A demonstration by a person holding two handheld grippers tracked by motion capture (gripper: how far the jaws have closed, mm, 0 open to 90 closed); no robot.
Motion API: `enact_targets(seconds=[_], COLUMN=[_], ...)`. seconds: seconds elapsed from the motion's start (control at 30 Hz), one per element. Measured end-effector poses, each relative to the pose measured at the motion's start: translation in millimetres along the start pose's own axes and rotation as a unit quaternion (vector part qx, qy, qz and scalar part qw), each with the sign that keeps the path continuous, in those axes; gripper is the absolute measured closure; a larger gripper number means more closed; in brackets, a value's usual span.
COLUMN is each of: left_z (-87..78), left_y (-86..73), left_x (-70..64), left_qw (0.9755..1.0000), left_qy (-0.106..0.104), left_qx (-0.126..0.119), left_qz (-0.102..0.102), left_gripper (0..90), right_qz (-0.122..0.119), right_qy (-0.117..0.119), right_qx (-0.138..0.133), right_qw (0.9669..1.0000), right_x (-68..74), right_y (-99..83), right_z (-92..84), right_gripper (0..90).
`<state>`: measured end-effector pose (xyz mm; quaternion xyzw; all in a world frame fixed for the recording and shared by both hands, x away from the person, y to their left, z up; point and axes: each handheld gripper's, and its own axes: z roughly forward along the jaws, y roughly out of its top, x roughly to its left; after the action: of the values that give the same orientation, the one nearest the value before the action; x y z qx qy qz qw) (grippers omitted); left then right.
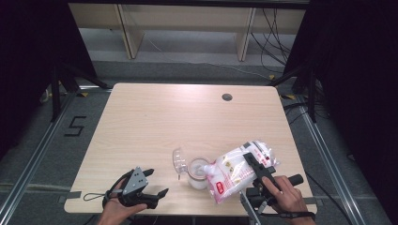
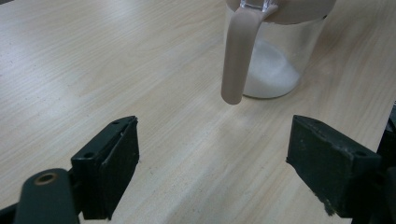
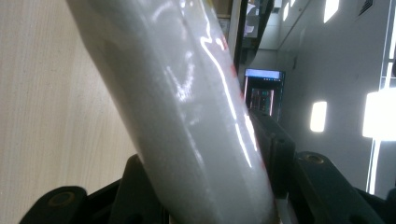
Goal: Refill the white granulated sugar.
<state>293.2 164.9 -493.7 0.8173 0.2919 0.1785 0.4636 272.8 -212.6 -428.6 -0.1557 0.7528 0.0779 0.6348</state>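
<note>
Your right tongs [image 1: 251, 165] pinched the clear plastic bag of white powder [image 1: 234, 173], tilted over the clear lidded jar [image 1: 198, 172] holding white powder; left tongs [image 1: 151, 184] lay spread beside that jar.

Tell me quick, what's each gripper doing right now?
Left gripper: open, empty, near the jar.
Right gripper: shut on the bag, tilted over the jar.

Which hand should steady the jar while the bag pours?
Left. Its claw is open with nothing in it, facing the jar on the table. The right claw is clamped on the tilted bag of white powder.
</note>
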Motion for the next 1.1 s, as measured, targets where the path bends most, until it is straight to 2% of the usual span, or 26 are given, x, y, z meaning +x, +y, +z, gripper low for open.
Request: enact_targets(seconds=[0.1, 0.17, 0.2, 0.23, 0.27, 0.3, 0.33, 0.37, 0.43, 0.47, 0.5, 0.53, 0.57, 0.63, 0.67, 0.7, 0.73, 0.77, 0.8, 0.83, 0.9, 0.97, 1.0, 1.03, 1.07, 1.1], left_z=[-0.2, -0.1, 0.2, 0.5, 0.5, 0.5, 0.2, 0.5, 0.6, 0.6, 1.0, 1.2, 1.5, 1.3, 1.2, 1.1, 0.8, 0.6, 0.6, 1.0, 1.3, 1.7, 1.9, 1.9, 1.8, 1.8], left_y=[0.0, 0.0, -0.4, -0.8, -0.7, -0.5, -0.1, -0.8, -0.6, -0.2, -0.9, -0.9, -0.9, -0.8, -0.9, -1.0, -0.8, -0.4, -0.3, -1.0, -0.9, -1.0, -1.1, -1.1, -1.0, -1.1], left_x=[0.5, 0.3, -0.6, -1.7, -1.6, -1.3, 0.3, -1.8, -1.5, -0.1, -2.1, -2.2, -2.4, -2.3, -2.3, -2.2, -1.6, -0.4, -0.2, -2.3, -2.4, -2.4, -2.5, -2.4, -2.4, -2.6], left_qw=[1.0000, 1.0000, 1.0000, 0.9999, 0.9999, 1.0000, 1.0000, 0.9999, 0.9999, 1.0000, 0.9999, 0.9999, 0.9999, 0.9999, 0.9999, 0.9999, 0.9999, 1.0000, 1.0000, 0.9999, 0.9999, 0.9999, 0.9999, 0.9999, 0.9999, 0.9999], left_qy=[0.001, 0.002, 0.004, 0.004, 0.005, 0.004, 0.004, 0.004, 0.004, 0.003, 0.003, 0.003, 0.002, 0.002, 0.003, 0.003, 0.004, 0.003, 0.003, 0.003, 0.002, 0.002, 0.001, 0.002, 0.001, 0.001], left_qx=[0.003, 0.003, 0.001, 0.001, 0.001, -0.001, 0.001, 0.001, -0.002, 0.000, -0.001, -0.001, -0.001, -0.001, -0.001, -0.001, -0.001, 0.000, 0.000, 0.000, -0.001, -0.001, -0.001, -0.001, -0.001, -0.001], left_qz=[0.003, 0.002, -0.003, -0.013, -0.012, -0.007, 0.004, -0.013, -0.010, 0.002, -0.015, -0.015, -0.015, -0.012, -0.013, -0.015, -0.011, -0.002, 0.001, -0.016, -0.015, -0.016, -0.016, -0.014, -0.014, -0.016], left_gripper=[16.4, 16.4, 16.4, 16.4, 16.4, 16.4, 16.4, 16.4, 16.4, 16.4, 16.4, 16.5, 16.5, 16.5, 16.5, 16.5, 16.5, 16.5, 16.5, 16.5, 16.5, 16.5, 16.5, 16.5, 16.5, 16.5], right_qz=[0.013, -0.012, 0.008, -0.003, -0.001, -0.010, -0.010, -0.013, 0.000, 0.005, -0.010, 0.022, -0.002, 0.005, -0.009, 0.006, -0.012, -0.004, -0.016, 0.016, 0.003, 0.004, -0.014, -0.014, -0.002, -0.011], right_qy=[0.001, -0.004, -0.002, -0.001, 0.001, -0.005, 0.002, -0.001, 0.003, 0.003, -0.001, 0.003, 0.003, 0.001, 0.001, 0.001, -0.015, 0.002, -0.007, 0.001, 0.002, 0.003, 0.000, 0.000, -0.005, 0.003], right_qx=[0.008, 0.007, 0.015, 0.011, 0.017, 0.006, 0.017, 0.015, 0.015, 0.020, 0.012, 0.016, 0.006, 0.004, 0.008, 0.009, -0.008, 0.010, 0.005, 0.022, 0.022, 0.017, 0.012, 0.012, 0.007, 0.009], right_qw=[0.9999, 0.9999, 0.9999, 0.9999, 0.9999, 0.9999, 0.9998, 0.9998, 0.9999, 0.9998, 0.9999, 0.9996, 1.0000, 1.0000, 0.9999, 0.9999, 0.9998, 0.9999, 0.9998, 0.9996, 0.9997, 0.9998, 0.9998, 0.9998, 1.0000, 0.9999], right_x=[1.7, -2.1, 0.6, -1.6, -1.5, -2.8, -3.2, -3.3, -1.8, -1.0, -3.6, 0.5, -3.2, -3.1, -6.2, -4.2, -6.5, -6.3, -7.4, -3.3, -4.7, -4.1, -6.7, -6.7, -4.6, -6.5], right_y=[0.0, 0.4, -0.4, -0.9, -1.3, -2.2, -1.9, -2.0, -1.6, -0.5, 0.7, 1.2, 2.6, 4.3, 5.3, 4.4, 3.3, 2.6, 1.0, -0.9, -3.1, -4.2, -2.2, -2.2, -1.6, 0.3], right_z=[-1.2, -1.2, -2.1, -1.5, -2.3, -1.0, -2.4, -2.4, -2.7, -3.4, -2.4, -2.4, -0.8, 0.5, 0.2, 0.6, 2.6, 0.7, 1.1, -1.2, -2.4, -2.8, -1.8, -1.8, -1.1, -0.9], right_gripper=[60.6, 60.6, 60.7, 60.6, 60.7, 60.7, 60.7, 60.7, 60.7, 60.7, 60.7, 60.7, 60.7, 60.7, 60.8, 60.7, 60.8, 60.7, 60.8, 60.8, 60.8, 60.8, 60.8, 60.8, 60.8, 60.8])
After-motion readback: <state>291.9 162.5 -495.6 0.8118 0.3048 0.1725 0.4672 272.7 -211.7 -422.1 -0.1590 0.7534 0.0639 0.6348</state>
